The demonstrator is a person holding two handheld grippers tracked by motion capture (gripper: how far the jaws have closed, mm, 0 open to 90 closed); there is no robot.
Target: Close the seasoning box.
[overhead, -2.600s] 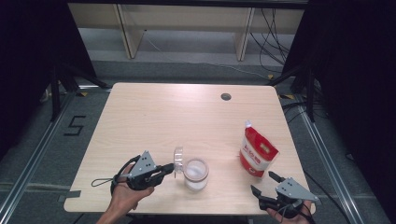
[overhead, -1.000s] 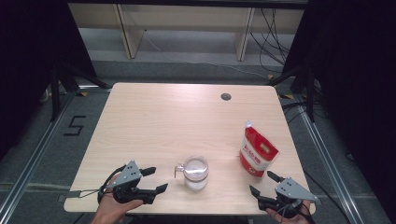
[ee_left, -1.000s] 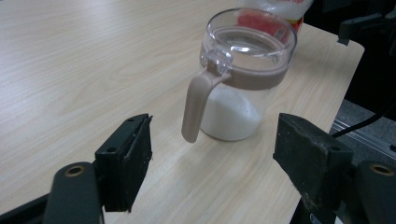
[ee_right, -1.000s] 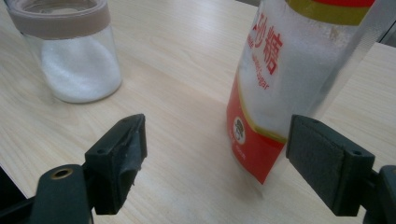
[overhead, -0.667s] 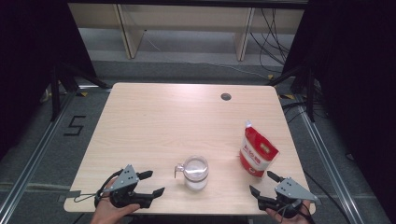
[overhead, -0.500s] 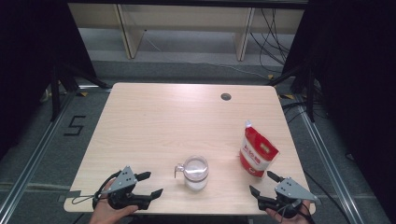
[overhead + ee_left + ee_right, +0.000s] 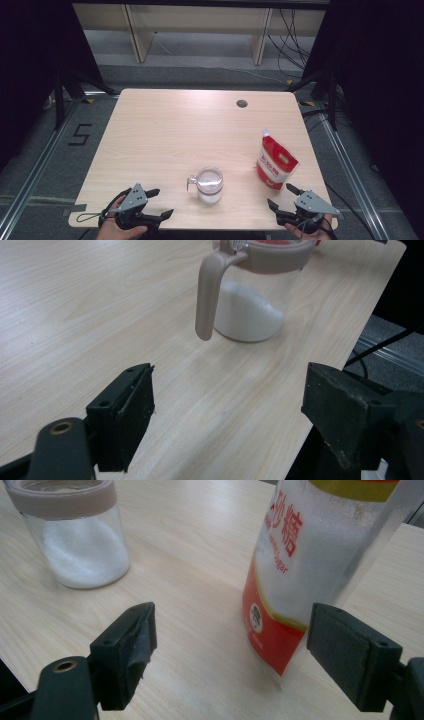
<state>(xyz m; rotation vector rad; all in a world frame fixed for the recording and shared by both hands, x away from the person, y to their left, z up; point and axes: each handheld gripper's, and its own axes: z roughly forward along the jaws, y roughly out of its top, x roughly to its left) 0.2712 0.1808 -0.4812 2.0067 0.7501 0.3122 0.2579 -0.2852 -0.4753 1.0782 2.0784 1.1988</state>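
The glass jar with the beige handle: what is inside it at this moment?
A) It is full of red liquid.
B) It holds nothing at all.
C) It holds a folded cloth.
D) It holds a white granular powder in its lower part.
D: through the clear wall of the glass jar a white granular heap shows in the lower part, also seen in the right gripper view.

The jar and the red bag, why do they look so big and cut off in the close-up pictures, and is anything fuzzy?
Left gripper view: the camera sits close, so the jar looms large, top cropped, with soft shine on the table. Right gripper view: the bag is cropped too, its print sharp, the near jaws slightly soft. High view: even light, dark surroundings, both small.
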